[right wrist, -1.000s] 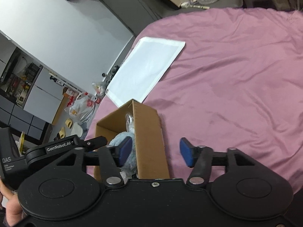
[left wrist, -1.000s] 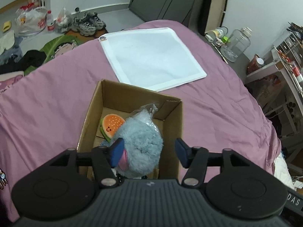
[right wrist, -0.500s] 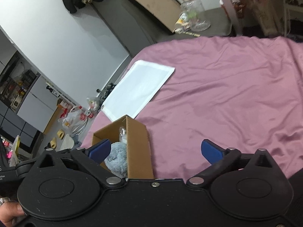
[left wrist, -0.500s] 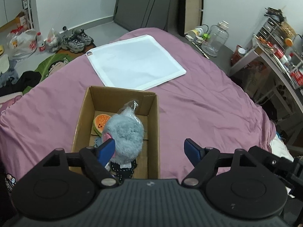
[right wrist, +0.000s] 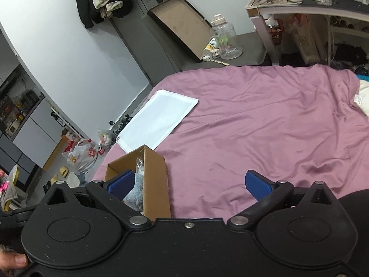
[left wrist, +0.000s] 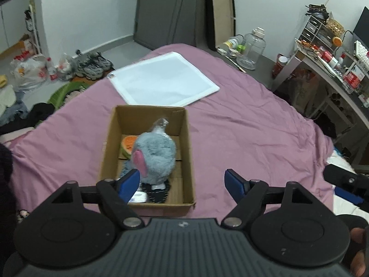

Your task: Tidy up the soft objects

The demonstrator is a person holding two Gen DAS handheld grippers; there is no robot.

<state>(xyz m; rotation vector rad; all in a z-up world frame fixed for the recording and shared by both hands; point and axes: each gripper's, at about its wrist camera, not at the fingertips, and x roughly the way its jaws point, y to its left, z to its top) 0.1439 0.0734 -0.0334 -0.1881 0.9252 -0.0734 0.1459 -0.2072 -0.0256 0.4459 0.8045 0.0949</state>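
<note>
A grey plush (left wrist: pixel 156 154) is seen inside the box (left wrist: pixel 189 161) on the bed (left wrist: pixel 242 124). The left gripper (left wrist: pixel 182 182) and right gripper (right wrist: pixel 189 184) are held wide apart, empty, on the near side.

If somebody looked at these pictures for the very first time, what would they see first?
Probably the fluffy grey plush toy with a pink ear, sitting in the open cardboard box on the big pink bedspread. Next, a flat white cloth bag lying just beyond the box. Both tongs, left and right, are open and empty.
</note>
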